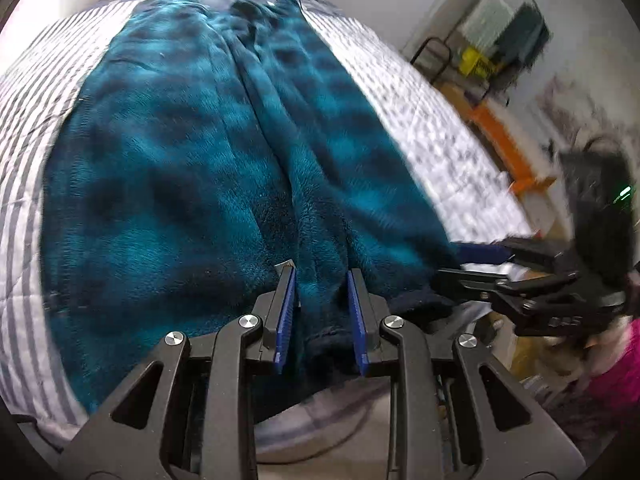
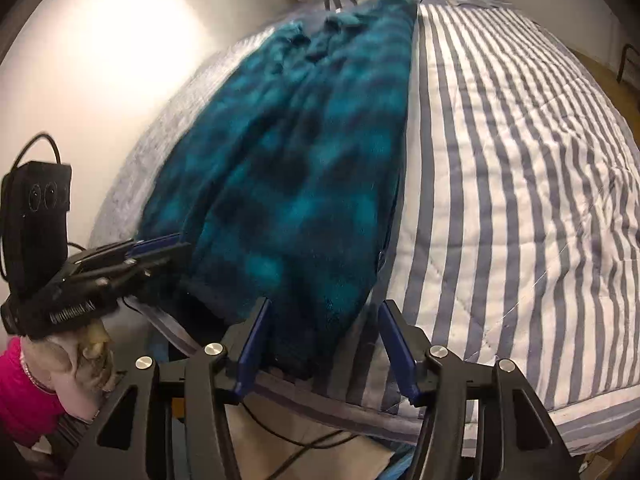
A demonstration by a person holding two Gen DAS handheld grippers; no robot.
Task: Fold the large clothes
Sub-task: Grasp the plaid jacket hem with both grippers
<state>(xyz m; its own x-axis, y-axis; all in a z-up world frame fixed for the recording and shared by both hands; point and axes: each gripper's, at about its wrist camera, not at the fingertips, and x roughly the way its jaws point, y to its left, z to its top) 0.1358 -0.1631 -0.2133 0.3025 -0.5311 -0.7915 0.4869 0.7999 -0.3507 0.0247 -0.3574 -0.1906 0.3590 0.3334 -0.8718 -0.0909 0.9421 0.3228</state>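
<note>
My left gripper [image 1: 322, 312] sits at the near hem of the teal fleece garment [image 1: 192, 152], jaws parted narrowly, a ridge of hem fabric between the blue pads [image 1: 286, 312]; I cannot tell whether they press it or only flank it. My right gripper [image 2: 330, 344] stands wider, straddling the hem's other corner, fabric between the jaws but not visibly pinched.

The garment lies lengthwise down the bed, hem at the near edge of the striped quilt [image 2: 520, 184], hanging slightly over, with a long crease running away from me.

Risks, as I judge them:
- Fleece is thick and plush. A shallow bite could take only the top layer, so the fold would drag one ply and bunch the rest.
- Uneven grips, one narrow and one wide, could skew the hem when lifted.
- Hem overhangs the quilt edge; a slip would drop it floorward.
- Frames are blurred, so alignment is uncertain.

Surface: the quilt under the garment is soft and yielding, likely to ruck up. Beyond the garment on one side, a plain white wall [image 2: 100, 60]; on the other, an orange frame [image 1: 504, 148] and a yellow object [image 1: 476, 62] across the floor.
</note>
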